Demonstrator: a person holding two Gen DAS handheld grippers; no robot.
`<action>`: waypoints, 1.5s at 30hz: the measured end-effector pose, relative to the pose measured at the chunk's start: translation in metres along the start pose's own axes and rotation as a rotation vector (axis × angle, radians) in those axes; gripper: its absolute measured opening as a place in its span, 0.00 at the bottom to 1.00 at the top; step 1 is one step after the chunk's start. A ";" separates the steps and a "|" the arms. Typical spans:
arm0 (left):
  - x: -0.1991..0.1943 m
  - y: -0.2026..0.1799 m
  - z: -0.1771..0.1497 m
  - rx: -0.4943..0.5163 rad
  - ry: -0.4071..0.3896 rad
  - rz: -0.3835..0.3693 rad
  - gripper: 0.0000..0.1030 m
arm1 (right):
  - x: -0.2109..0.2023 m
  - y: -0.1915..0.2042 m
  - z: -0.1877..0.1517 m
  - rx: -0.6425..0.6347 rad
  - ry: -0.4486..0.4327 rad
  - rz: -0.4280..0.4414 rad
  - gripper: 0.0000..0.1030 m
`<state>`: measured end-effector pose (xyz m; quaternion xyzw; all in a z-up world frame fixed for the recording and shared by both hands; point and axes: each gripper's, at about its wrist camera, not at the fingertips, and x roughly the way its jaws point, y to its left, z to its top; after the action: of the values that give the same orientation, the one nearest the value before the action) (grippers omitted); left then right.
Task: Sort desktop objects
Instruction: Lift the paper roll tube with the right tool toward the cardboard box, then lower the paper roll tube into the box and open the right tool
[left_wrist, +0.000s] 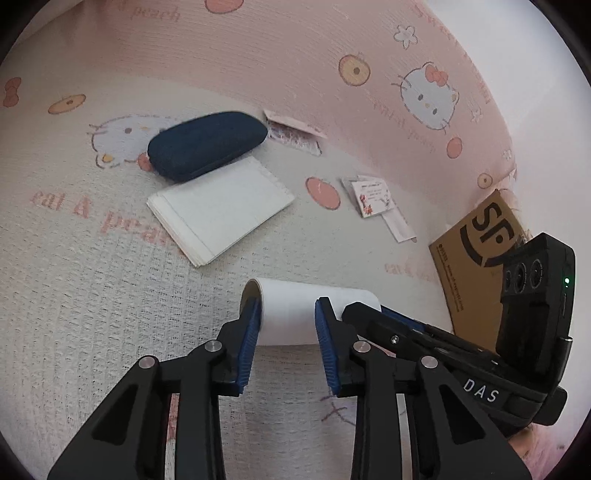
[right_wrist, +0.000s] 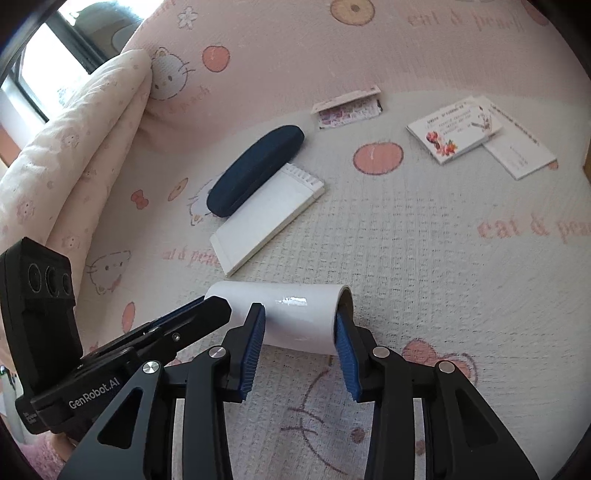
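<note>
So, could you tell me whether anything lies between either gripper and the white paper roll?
Nothing visible does. The left gripper and right gripper both straddle the white paper roll at opposite ends. The dark blue glasses case and white notepad lie beyond it.

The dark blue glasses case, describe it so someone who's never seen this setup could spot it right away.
Start from the pink cartoon-cat bedspread and find the white notepad lying beyond the white roll. The glasses case rests along the notepad's far edge, overlapping it. It is the only dark, rounded, oblong thing there; its neighbours are pale and flat or paper.
</note>
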<state>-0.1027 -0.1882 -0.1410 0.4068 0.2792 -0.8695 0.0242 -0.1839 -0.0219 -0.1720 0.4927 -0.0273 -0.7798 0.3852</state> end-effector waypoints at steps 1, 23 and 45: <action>-0.003 -0.004 0.001 0.006 -0.005 0.002 0.33 | -0.008 0.001 0.002 -0.008 -0.014 -0.006 0.34; -0.055 -0.200 0.045 0.151 -0.150 -0.152 0.32 | -0.210 -0.025 0.061 -0.099 -0.295 -0.159 0.34; 0.037 -0.397 0.073 0.282 -0.043 -0.253 0.32 | -0.339 -0.181 0.130 0.049 -0.352 -0.269 0.34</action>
<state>-0.2847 0.1162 0.0546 0.3493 0.2027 -0.9046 -0.1366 -0.3162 0.2738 0.0717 0.3574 -0.0469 -0.8973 0.2550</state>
